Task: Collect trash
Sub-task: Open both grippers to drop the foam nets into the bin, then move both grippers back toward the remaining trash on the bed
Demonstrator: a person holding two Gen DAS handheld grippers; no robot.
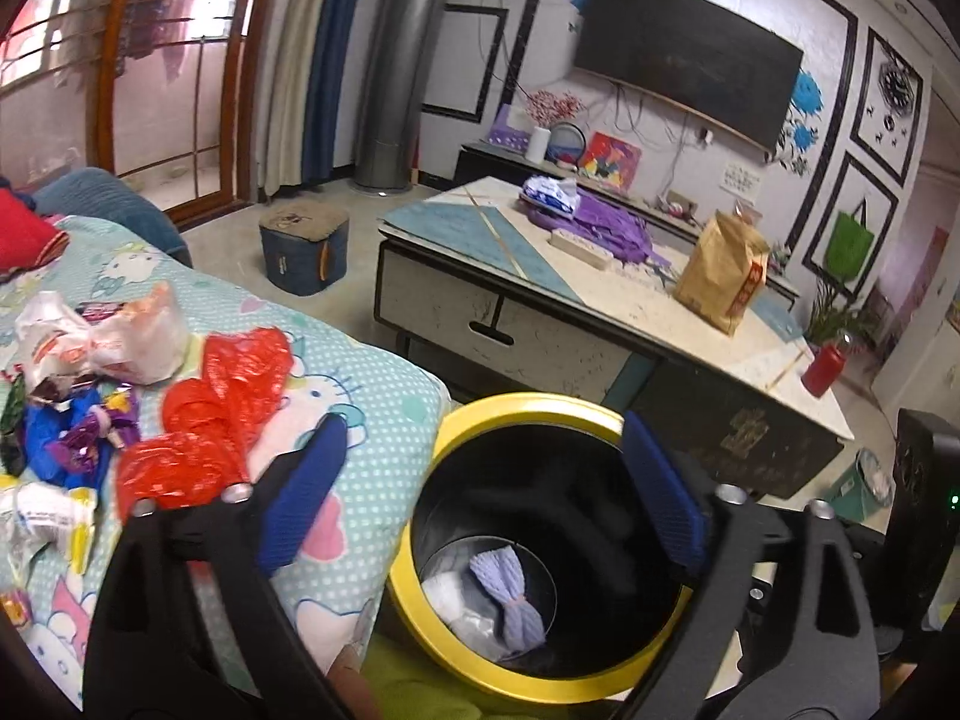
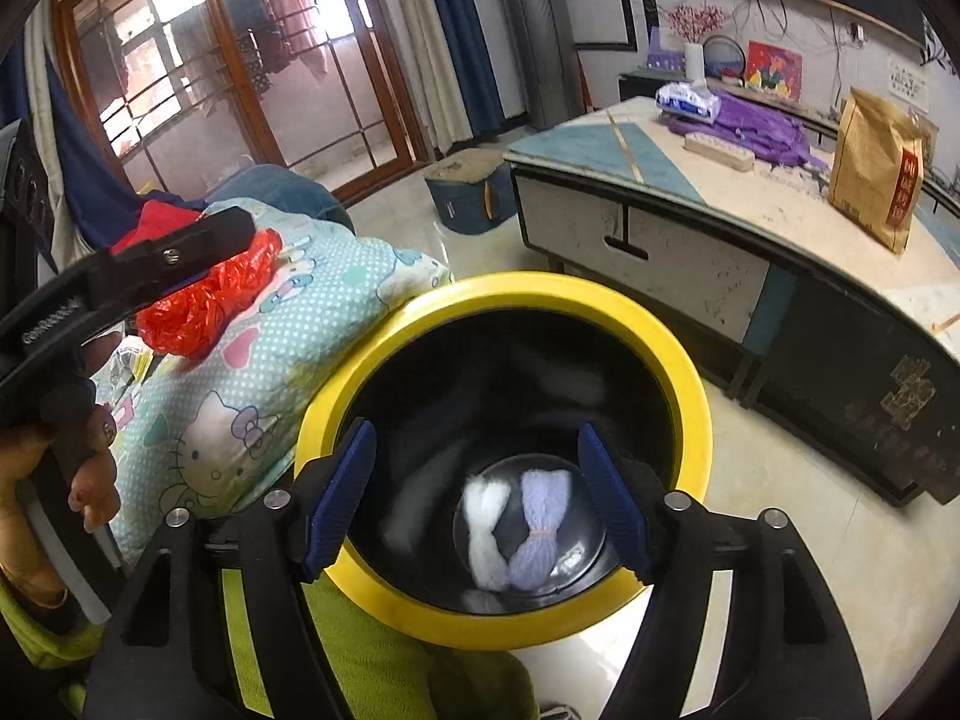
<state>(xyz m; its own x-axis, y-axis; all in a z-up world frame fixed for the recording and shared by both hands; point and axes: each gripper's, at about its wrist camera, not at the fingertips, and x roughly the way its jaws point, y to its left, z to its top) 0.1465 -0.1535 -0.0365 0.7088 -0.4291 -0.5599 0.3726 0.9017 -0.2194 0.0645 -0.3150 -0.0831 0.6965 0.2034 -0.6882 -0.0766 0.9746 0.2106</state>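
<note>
Two tools – left tool and right tool – gape empty over the yellow-rimmed black bin; lilac yarn bundle lies inside. Drop step done. Next: crumpled red plastic bag near the bed's edge.

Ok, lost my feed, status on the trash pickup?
Both claws, left and right, open and empty over yellow-rimmed bin. Two yarn bundles inside. Red plastic bag, wrappers on bed. Nothing blocking.

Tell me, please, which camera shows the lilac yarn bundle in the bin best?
The right wrist view: it looks straight down into the bin, showing the whole lilac yarn bundle. The left wrist view shows the bundle from an angle, smaller and dimmer.
</note>
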